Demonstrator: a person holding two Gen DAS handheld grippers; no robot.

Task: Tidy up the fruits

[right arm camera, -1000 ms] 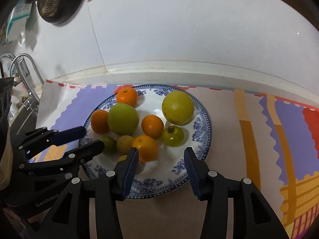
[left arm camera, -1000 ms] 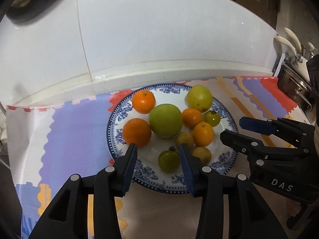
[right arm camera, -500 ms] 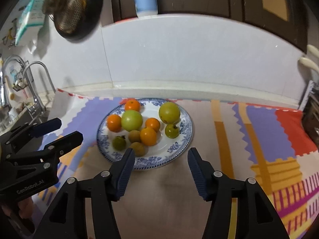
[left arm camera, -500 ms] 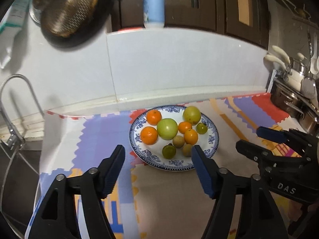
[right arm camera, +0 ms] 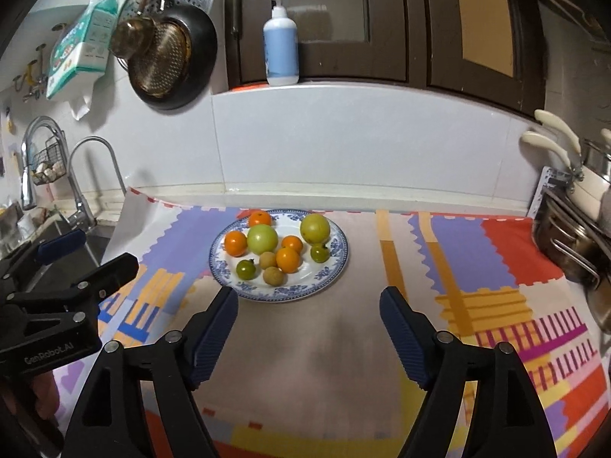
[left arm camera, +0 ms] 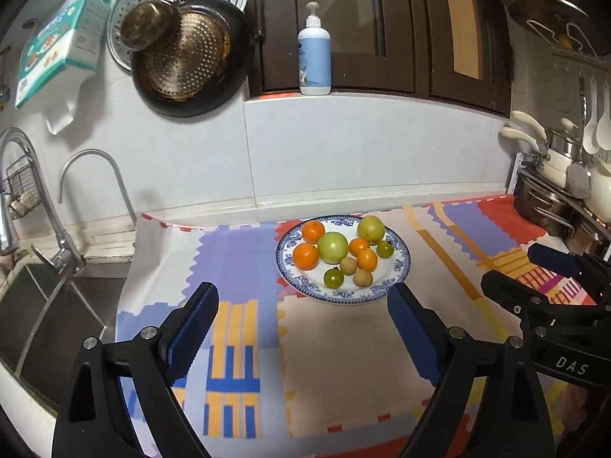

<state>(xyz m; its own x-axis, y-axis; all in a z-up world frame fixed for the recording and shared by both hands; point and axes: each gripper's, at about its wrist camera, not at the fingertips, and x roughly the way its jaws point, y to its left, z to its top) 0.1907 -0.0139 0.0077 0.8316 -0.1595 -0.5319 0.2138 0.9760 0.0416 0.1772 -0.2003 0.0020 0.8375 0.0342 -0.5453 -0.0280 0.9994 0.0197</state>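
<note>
Left wrist view: left gripper [left arm camera: 301, 326] and right gripper [right arm camera: 308, 328] just opened wide, empty, near plate [left arm camera: 401, 263], fruits [left arm camera: 332, 247] gathered there.

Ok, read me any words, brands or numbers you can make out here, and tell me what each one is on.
"DAS": on the right gripper body, seen from the left wrist.
"GenRobot.AI": on the left gripper body, seen from the right wrist.
Pump bottle label: too small to read.
Teal box on the wall: print too blurred to read.
</note>
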